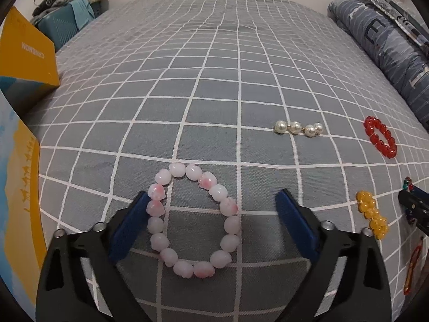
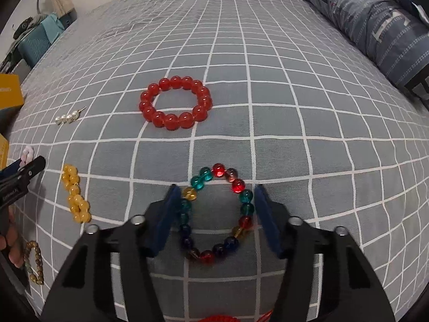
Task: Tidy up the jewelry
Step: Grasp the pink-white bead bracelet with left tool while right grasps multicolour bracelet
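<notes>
Both tongs are down over the bed (image 1: 214,80), each straddling a beaded bracelet. The left tongs (image 1: 211,212) stand wide: the left pad touches or nearly touches the pink bracelet (image 1: 193,220), while the right pad is well clear of it, so nothing is gripped. The right tongs (image 2: 214,212) stand about half open around the multicoloured bracelet (image 2: 217,212), pads just beside the beads on both sides; whether they are pressing yet I cannot tell, and the ring still looks round.

To do the pick-up well, I judge each closing should squeeze the ring across its middle so the beads bunch between the pads rather than roll out. The left tongs sit off-centre and would do better shifted right a little before closing. Beads on elastic are slippery and round, so a slow, full squeeze low against the soft sheet seems safest.

The left view alone shows the yellow box (image 1: 26,53) at far left, a likely place for the jewellery. The right view alone shows the brown bracelet (image 2: 33,263) near left and a hand (image 2: 10,241) on the other tool. Both show the red bracelet (image 2: 175,102), the pearl pin (image 1: 299,128) and the yellow bracelet (image 2: 75,196).
</notes>
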